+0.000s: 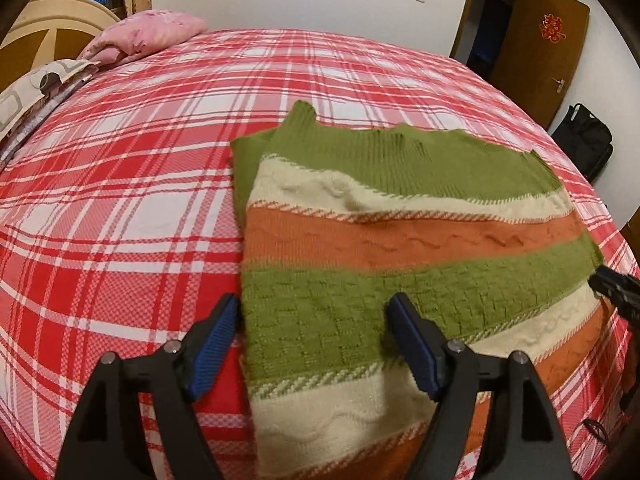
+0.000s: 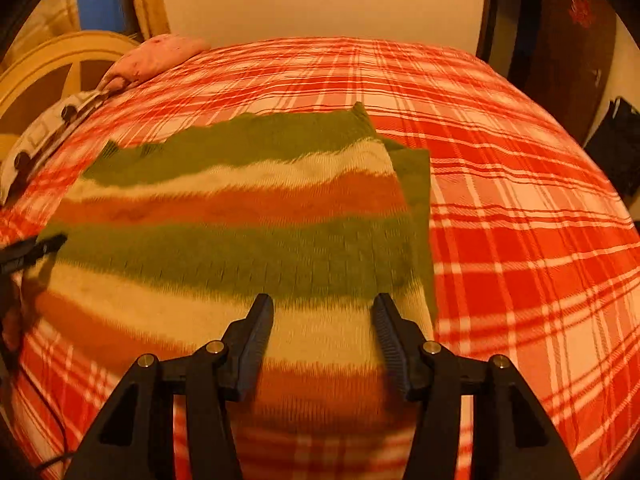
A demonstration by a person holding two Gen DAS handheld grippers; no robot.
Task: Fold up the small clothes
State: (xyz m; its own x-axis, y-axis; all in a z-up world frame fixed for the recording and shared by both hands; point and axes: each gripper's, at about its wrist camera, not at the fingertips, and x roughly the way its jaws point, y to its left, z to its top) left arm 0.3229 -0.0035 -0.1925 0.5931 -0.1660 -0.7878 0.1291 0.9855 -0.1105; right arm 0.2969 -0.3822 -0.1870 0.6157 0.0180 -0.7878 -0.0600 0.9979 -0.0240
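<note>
A small knitted sweater (image 1: 400,240) with green, cream and orange stripes lies flat on the red plaid bed (image 1: 120,208), sleeves folded in. My left gripper (image 1: 316,308) is open and empty, its jaws straddling the sweater's left edge over a green stripe. My right gripper (image 2: 322,306) is open and empty above the sweater (image 2: 240,220) near its right edge, over the cream stripe. The right gripper's tip shows at the right edge of the left wrist view (image 1: 612,284); the left gripper's tip shows at the left edge of the right wrist view (image 2: 36,250).
A pink pillow (image 1: 148,34) and a patterned pillow (image 1: 32,88) lie at the bed's far left by the headboard (image 1: 52,24). A brown door (image 1: 540,40) and a black bag (image 1: 584,140) stand beyond the bed's right side.
</note>
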